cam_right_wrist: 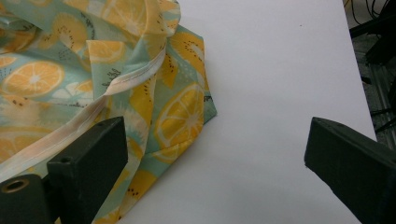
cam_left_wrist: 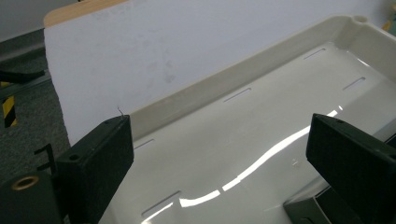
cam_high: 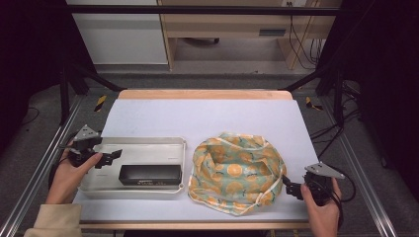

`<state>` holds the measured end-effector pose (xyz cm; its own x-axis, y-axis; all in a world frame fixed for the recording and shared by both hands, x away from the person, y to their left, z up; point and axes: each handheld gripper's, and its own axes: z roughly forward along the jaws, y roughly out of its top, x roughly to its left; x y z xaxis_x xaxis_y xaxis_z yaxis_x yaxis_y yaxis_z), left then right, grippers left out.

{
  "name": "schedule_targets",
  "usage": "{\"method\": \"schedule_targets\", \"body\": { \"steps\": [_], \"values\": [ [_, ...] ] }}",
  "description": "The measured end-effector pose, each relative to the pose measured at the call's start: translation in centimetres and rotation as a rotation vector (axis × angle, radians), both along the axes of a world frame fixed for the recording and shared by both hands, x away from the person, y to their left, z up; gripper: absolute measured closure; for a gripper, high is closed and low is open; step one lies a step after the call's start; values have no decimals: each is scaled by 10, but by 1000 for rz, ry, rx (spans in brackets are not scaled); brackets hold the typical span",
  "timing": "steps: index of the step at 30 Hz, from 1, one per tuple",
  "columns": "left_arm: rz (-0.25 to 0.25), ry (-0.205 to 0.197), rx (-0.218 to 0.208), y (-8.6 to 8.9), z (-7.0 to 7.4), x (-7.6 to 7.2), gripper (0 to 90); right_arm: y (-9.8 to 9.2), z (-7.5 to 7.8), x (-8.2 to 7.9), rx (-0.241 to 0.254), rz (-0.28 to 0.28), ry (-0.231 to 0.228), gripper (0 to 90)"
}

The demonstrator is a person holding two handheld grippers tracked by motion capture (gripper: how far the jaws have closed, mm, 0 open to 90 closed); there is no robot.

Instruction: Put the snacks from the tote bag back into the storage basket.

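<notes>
- Black jaws of the left gripper (cam_left_wrist: 219, 163) stand wide apart with nothing between them but the shiny floor of the tray (cam_left_wrist: 261, 116).
- Just past the right-hand jaw, a corner of the black box (cam_left_wrist: 313, 210) peeks in. From above, the box (cam_high: 149, 174) lies flat in the tray (cam_high: 148, 142), ahead of the jaws of the left gripper (cam_high: 112, 156).
- If this gripper pushes in crooked, one jaw could bump the box and slide it, because the tray floor looks slick.
- A jaw could also knock the tray wall and shove the whole tray toward the bag (cam_high: 237, 170), which lies just beside it.
- Over on the right, the jaws of the right gripper (cam_right_wrist: 212, 163) are spread wide too, and hold nothing.
- The fruit-print bag (cam_right_wrist: 93, 70) lies by its left-hand jaw, with its pale trim (cam_right_wrist: 126, 84) running toward that jaw. Bare table (cam_right_wrist: 280, 70) fills the space between the jaws and off to the right-hand jaw.
- From above, the right gripper (cam_high: 292, 188) sits at the bag's edge.
- If the jaws close where they are, they may catch no cloth at all, or just one thin layer.
- Soft cloth can slip out, or the bag could stay shut and crumpled, leaving no room for the box.
</notes>
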<state>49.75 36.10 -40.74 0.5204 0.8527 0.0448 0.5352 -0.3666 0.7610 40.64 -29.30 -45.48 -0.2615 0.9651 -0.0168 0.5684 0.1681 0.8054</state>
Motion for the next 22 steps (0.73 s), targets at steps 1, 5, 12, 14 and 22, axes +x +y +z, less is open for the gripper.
{"method": "schedule_targets", "body": {
  "steps": [1, 5, 12, 14, 22],
  "values": [
    [1, -2, -4, 1, -1, 0, 77, 0, 0, 0, 0, -1, 0, 63],
    [15, -6, -9, 8, -4, 1, 77, -1, 0, 0, -2, 0, 0, 63],
    [51, -18, 9, 15, -10, 3, 78, 0, 0, 0, -2, -1, 2, 63],
    [61, -26, 7, 15, -12, 3, 78, 0, 0, 0, -4, 1, 3, 63],
    [59, -30, 25, 14, -13, 3, 79, 0, 0, 0, -1, 3, 6, 63]
  ]
}}
